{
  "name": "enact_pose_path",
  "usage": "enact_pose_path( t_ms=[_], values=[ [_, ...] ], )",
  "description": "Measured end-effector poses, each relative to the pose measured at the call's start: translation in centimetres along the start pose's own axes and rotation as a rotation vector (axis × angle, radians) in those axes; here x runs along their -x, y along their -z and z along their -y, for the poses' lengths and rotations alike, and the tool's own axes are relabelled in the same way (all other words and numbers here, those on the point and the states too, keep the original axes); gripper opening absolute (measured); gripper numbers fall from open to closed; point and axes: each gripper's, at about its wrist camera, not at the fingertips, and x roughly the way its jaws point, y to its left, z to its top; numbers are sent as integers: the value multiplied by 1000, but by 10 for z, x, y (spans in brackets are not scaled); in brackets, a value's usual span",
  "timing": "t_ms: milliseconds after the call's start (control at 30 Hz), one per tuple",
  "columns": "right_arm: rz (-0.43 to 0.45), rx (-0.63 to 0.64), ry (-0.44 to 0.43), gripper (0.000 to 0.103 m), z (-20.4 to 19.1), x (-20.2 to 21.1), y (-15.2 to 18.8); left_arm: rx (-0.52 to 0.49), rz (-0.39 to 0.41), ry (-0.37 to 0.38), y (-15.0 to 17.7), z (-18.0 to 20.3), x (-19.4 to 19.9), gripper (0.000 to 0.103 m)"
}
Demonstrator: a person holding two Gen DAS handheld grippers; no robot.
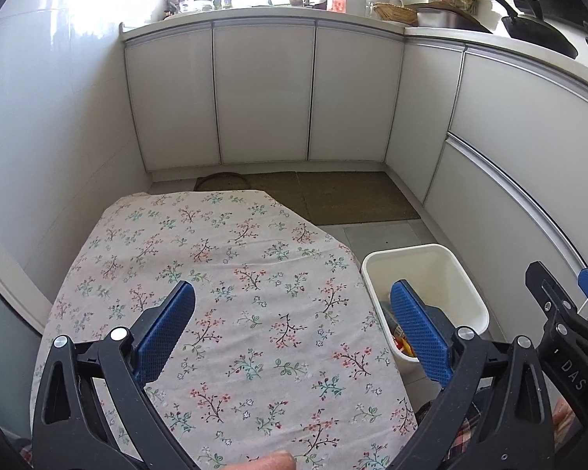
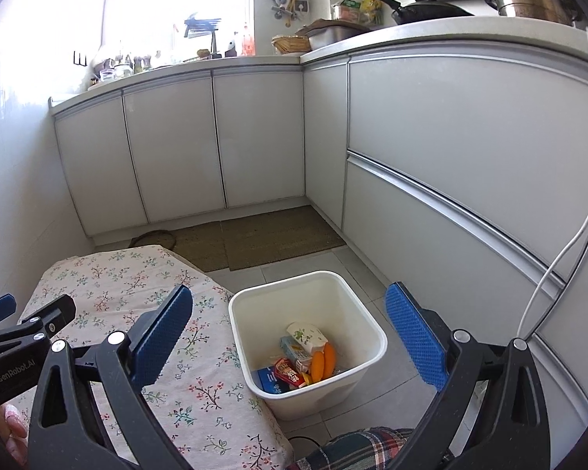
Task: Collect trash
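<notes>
A white bin [image 2: 368,325] stands on the floor to the right of a table with a floral cloth [image 1: 231,274]. The bin also shows in the left wrist view [image 1: 435,270]. Inside it lie a white paper cup [image 2: 307,335], an orange wrapper [image 2: 323,360], a red packet [image 2: 288,372] and a blue carton [image 2: 270,382]. My left gripper [image 1: 294,317] is open and empty above the cloth. My right gripper [image 2: 290,321] is open and empty above the bin. The cloth in view bears no trash.
White kitchen cabinets [image 1: 262,94] line the far and right sides. A brown mat [image 2: 278,235] lies on the tiled floor before them. A white cable [image 2: 560,254] hangs at the right. My plaid-clad leg [image 2: 356,446] is below the bin.
</notes>
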Motion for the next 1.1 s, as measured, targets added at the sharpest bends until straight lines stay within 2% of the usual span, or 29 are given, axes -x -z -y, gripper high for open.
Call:
enact_pose_path(
  t_ms=[667, 800, 1100],
  values=[
    [-41, 5, -14, 96, -2, -9, 4, 16, -70, -20, 3, -3, -10, 94],
    [-47, 7, -19, 96, -2, -11, 6, 13, -76, 4, 4, -3, -12, 84],
    [-53, 5, -13, 96, -3, -14, 7, 23, -61, 47, 5, -4, -10, 70]
  ],
)
